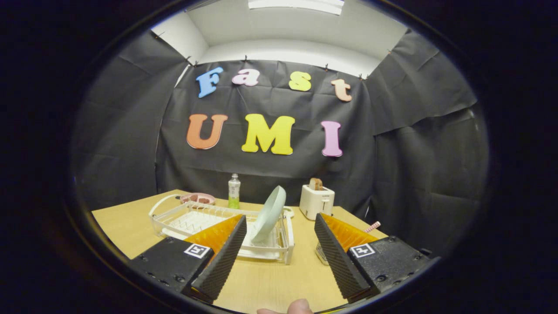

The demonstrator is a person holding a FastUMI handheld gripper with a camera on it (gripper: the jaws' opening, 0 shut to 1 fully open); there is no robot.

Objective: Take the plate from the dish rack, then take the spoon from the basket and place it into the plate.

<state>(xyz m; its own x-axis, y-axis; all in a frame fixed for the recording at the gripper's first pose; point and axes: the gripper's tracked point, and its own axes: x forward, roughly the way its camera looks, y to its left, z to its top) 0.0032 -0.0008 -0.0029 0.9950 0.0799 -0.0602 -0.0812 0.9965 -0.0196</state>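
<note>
The jaws [279, 257] stand wide apart and hold nothing, their ribbed inner faces turned toward each other over bare wooden desk [266, 279]. A fingertip [300, 306] shows at the near desk edge, between and behind them. Just ahead, the pale round plate [269, 213] leans tilted on its edge in the white wire dish rack [220, 220], toward that rack's right end, in line with the open gap. Partly hidden behind the right jaw, a clear basket [321, 254] sits on the desk with a checked handle [372, 226] poking out above; whether that is the spoon cannot be told. Beyond the rack stand a pinkish dish [198, 198], a clear bottle [234, 191] and a white toaster [317, 201] with toast in it.
</note>
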